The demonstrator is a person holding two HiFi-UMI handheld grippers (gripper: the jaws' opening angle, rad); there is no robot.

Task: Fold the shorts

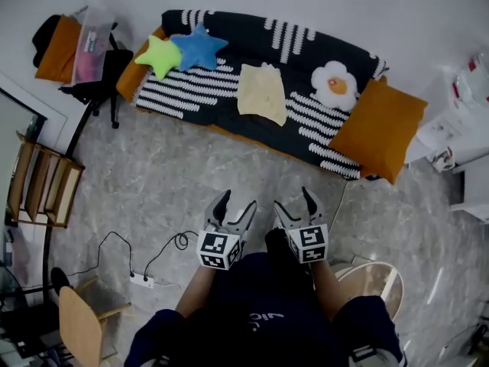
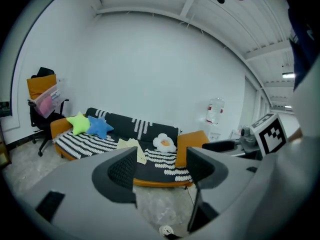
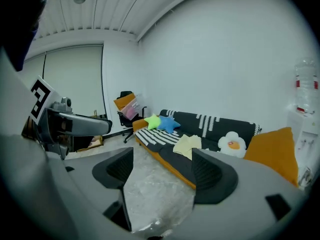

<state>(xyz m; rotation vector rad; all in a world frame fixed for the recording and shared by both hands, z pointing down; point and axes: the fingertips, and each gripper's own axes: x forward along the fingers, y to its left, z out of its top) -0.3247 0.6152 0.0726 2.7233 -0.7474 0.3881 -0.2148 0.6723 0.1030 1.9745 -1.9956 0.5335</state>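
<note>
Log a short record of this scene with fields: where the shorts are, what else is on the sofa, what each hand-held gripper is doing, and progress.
shorts: pale yellow, lying on the seat near the middle of the sofa
left end of sofa: green star pillow, blue star pillow
right end of sofa: fried-egg pillow, orange cushion
left hand-held gripper: jaws apart, empty, over the floor, short of the sofa
right hand-held gripper: jaws apart, empty, beside the left one
progress: shorts not yet touched
</note>
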